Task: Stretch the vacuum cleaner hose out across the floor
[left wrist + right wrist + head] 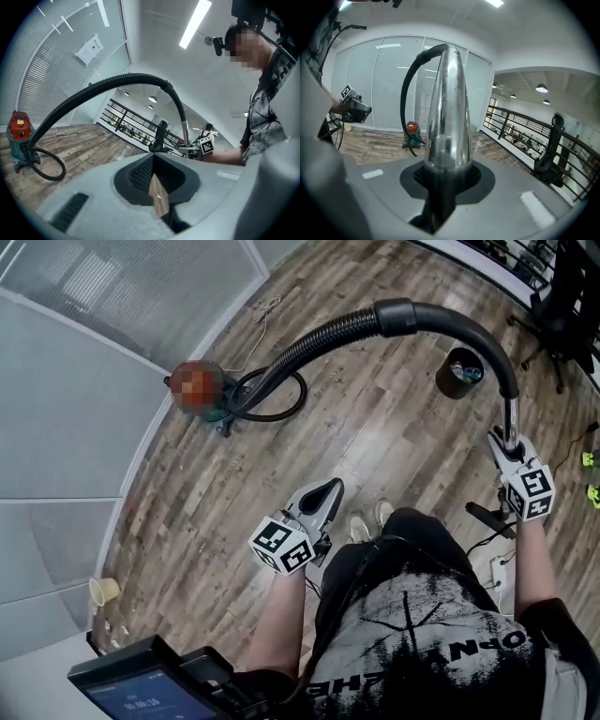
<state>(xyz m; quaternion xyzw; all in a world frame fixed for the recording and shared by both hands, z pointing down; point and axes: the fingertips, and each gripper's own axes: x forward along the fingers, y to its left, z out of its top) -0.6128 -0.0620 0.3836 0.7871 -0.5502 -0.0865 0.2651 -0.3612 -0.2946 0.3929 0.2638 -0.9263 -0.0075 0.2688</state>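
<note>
The vacuum cleaner [217,407], red on top and teal below, stands on the wood floor by the glass wall. Its black ribbed hose [309,343] arches up through the air into a curved black handle [469,334] and a chrome tube [511,418]. My right gripper [506,439] is shut on that chrome tube [447,117], which stands up between its jaws. My left gripper [328,491] hangs shut and empty in front of the person's feet, apart from the hose. The left gripper view shows the hose [93,91] arcing from the vacuum cleaner [18,136] over to the right gripper.
A black bin [461,371] stands on the floor under the handle. There is a paper cup [103,591] by the wall, a white cord [264,313] near the vacuum, an office chair [562,296] far right, and cables [497,521] by the person's feet. A railing [520,126] edges the floor.
</note>
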